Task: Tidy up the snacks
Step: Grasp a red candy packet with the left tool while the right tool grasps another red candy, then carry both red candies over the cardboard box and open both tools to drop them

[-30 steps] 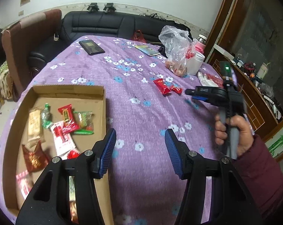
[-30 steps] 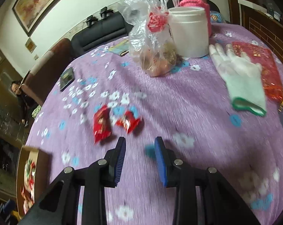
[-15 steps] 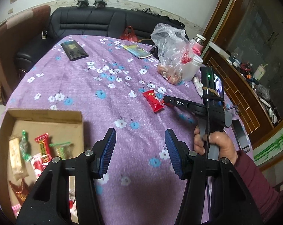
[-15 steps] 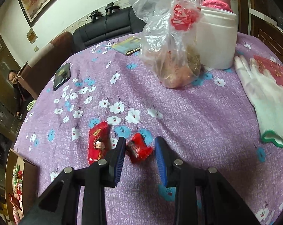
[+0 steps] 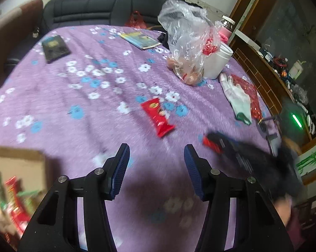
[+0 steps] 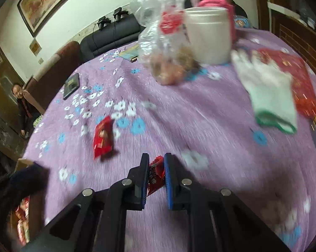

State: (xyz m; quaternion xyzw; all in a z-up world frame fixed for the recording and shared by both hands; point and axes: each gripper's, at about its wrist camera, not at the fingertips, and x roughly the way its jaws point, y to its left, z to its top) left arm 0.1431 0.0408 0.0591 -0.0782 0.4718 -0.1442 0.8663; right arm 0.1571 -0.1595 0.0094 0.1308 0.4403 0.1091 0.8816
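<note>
Small red candy (image 6: 155,173) clamped between the blue pads of the right tool (image 6: 155,175), just above the purple flowered surface (image 6: 210,126); from the left wrist view the same candy (image 5: 210,142) shows as a red blur at the tip of the blurred right tool (image 5: 231,147). Long red snack (image 5: 158,117) lies flat on the surface (image 5: 84,96), ahead of the candy and to its left, apart from it; in the right view the snack (image 6: 102,136) sits left of the tool tips. Left tool (image 5: 156,157) hovers over the surface with jaws wide apart, nothing between them. Box (image 5: 17,168) with blurred wrapped snacks sits at the near left edge of the surface, well left of the long snack. Beyond the long snack: clear bag (image 5: 187,42) of food touching a white tub (image 5: 218,63). White glove (image 5: 237,98) lies right of the tub, on a red packet (image 5: 252,96). Phone (image 5: 55,48) and booklet (image 5: 141,40) lie at the far side of the surface, left of the bag. Black sofa (image 5: 95,8) behind the surface.
</note>
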